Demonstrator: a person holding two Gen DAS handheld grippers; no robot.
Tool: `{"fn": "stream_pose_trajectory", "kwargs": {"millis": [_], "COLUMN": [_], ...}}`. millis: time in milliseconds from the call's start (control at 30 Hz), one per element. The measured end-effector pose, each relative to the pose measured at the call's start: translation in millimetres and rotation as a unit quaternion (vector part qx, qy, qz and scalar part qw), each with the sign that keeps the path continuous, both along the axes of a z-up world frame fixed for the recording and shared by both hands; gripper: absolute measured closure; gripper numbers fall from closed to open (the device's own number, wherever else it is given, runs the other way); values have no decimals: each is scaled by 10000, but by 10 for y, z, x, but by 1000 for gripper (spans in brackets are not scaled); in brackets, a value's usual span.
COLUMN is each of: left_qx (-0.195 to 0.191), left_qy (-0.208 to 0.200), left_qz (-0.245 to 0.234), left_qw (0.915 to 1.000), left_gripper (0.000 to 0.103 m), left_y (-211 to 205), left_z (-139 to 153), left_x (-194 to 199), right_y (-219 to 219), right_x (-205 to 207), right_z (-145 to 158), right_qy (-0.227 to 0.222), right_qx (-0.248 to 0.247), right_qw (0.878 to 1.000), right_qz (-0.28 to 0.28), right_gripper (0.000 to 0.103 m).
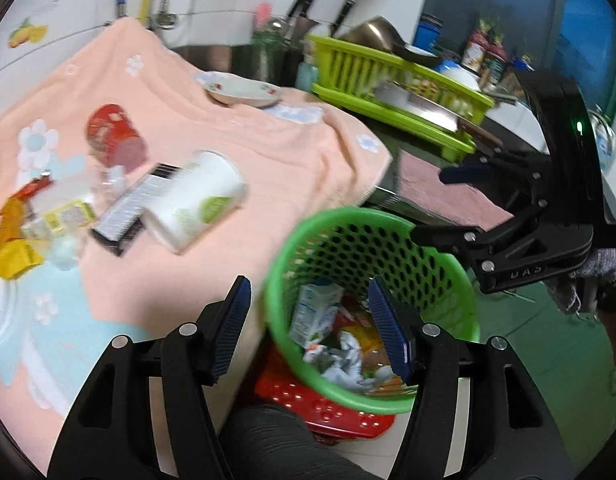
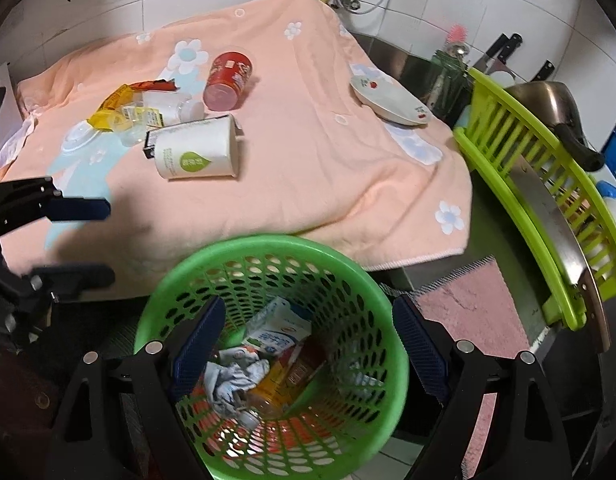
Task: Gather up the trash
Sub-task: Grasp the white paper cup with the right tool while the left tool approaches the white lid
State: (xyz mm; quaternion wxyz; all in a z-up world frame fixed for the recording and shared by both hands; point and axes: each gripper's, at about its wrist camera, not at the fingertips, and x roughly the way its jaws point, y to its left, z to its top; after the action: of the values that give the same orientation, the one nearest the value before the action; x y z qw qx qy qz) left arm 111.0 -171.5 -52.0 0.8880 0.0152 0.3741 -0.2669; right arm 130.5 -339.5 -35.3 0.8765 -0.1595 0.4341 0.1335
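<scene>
Trash on the peach towel (image 2: 308,152) is what remains to be cleared: a white paper cup (image 2: 195,152) lying on its side, a red can (image 2: 227,80) also tipped over behind it, and a heap of yellow wrappers (image 2: 119,110) with a clear plastic cup to the far left. The green basket (image 2: 187,268) sits below the towel's near edge and already holds a milk carton (image 2: 275,330), crumpled tissue and other scraps.

The left gripper (image 1: 310,330) hangs over the towel's near edge and the basket's left rim, jaws apart with nothing between the pads. The right gripper (image 2: 303,348) hovers straight over the basket mouth, jaws wide and empty too.

The relation that matters, as I judge it: the paper cup lies up and to the left of both tools, away from the basket, and the left gripper is the nearer of the two, being already on the towel side. In the right wrist view the cup's long axis runs roughly left to right across the towel, mouth to the right; from the left wrist view it sits diagonally. A grasp across its round body, jaws straddling that axis, looks like the likeliest next reach, and the left jaws may need to widen for it. A dark flat packet (image 1: 125,210) lies touching the cup's left side and could get caught in the grasp.
</scene>
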Motion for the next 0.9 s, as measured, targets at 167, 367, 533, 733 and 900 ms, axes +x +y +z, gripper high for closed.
{"fn": "stream_pose_trajectory", "kwargs": {"millis": [167, 367, 533, 733, 900], "left_qx": [29, 55, 160, 211, 251], "left_qy": [-145, -258, -338, -307, -242], "left_qz": [477, 1075, 1481, 1972, 2288], "left_qw": [9988, 9939, 9883, 9797, 9729], "left_gripper": [42, 42, 42, 41, 35], "left_y": [367, 846, 1227, 1731, 2080], "left_z": [124, 220, 236, 208, 141], "left_x": [76, 154, 127, 107, 108], "right_y": [176, 420, 614, 776, 878], "right_x": [114, 319, 587, 918, 1135], "right_z": [20, 47, 16, -86, -201], "right_qy": [65, 391, 861, 1344, 1536], "right_qx": [196, 827, 1618, 2452, 2846], "right_qw": [9997, 9958, 9828, 9573, 9378], "right_qz": [88, 72, -216, -734, -1263], "right_gripper": [21, 21, 21, 21, 21]}}
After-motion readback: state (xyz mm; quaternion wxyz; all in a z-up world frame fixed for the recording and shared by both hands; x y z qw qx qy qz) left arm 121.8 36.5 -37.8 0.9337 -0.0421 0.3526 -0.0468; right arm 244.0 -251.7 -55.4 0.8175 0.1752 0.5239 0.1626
